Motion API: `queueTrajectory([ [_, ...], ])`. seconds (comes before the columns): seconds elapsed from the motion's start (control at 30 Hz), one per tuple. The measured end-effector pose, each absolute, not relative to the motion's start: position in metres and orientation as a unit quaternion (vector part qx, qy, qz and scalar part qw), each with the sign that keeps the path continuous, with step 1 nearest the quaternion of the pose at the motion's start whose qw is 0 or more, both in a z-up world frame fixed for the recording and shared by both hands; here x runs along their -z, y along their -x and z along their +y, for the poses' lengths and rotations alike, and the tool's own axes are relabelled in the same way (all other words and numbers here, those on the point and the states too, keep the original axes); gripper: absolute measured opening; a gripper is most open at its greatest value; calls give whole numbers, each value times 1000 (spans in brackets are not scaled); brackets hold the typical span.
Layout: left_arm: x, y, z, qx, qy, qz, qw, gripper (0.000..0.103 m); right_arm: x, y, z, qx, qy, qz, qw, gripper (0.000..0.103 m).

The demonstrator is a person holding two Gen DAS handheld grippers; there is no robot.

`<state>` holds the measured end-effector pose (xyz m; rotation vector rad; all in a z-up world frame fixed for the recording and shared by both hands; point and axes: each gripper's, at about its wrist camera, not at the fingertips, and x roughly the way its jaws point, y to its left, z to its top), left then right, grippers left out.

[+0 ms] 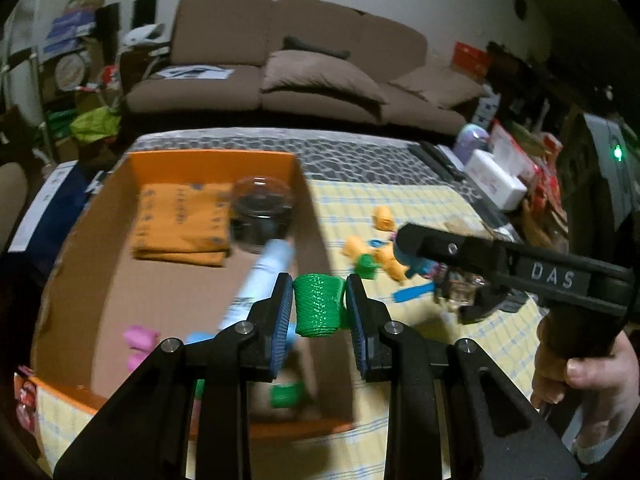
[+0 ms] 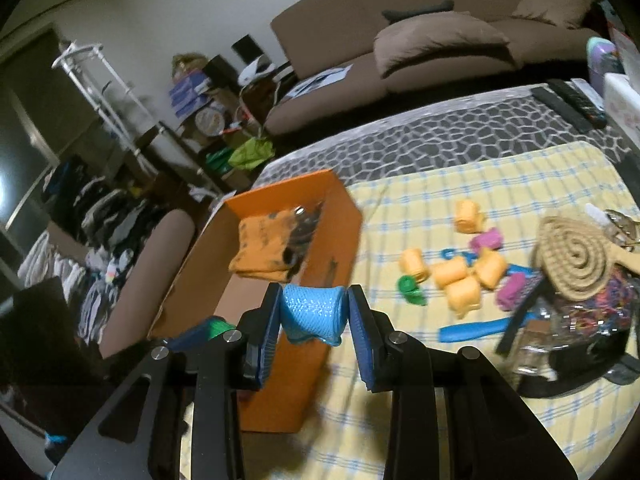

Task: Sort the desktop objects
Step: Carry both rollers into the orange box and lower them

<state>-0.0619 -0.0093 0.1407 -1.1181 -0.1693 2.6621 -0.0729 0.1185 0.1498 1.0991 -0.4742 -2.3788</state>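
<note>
Pink item (image 1: 138,340) in cardboard box (image 1: 100,240): blurred, kind undetermined.
Green roll (image 1: 286,394) on box floor: partly hidden behind left gripper (image 1: 319,304).
Glass jar (image 2: 580,320): contents smeared, unreadable.
Left gripper's arms: cut off by bottom edge.

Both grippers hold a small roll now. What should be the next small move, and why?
Probably open the left gripper to drop the green roll into the orange box: it hangs above the box's right wall, where other rolls already lie. The right gripper, shut on the blue roll, is beside the box.
</note>
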Motion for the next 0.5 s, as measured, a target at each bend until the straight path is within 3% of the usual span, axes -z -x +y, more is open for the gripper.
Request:
queueTrajectory([
  [0.5, -120, 71, -96, -908, 400, -96, 81, 25, -127, 76, 23, 851, -432, -110, 276, 33],
])
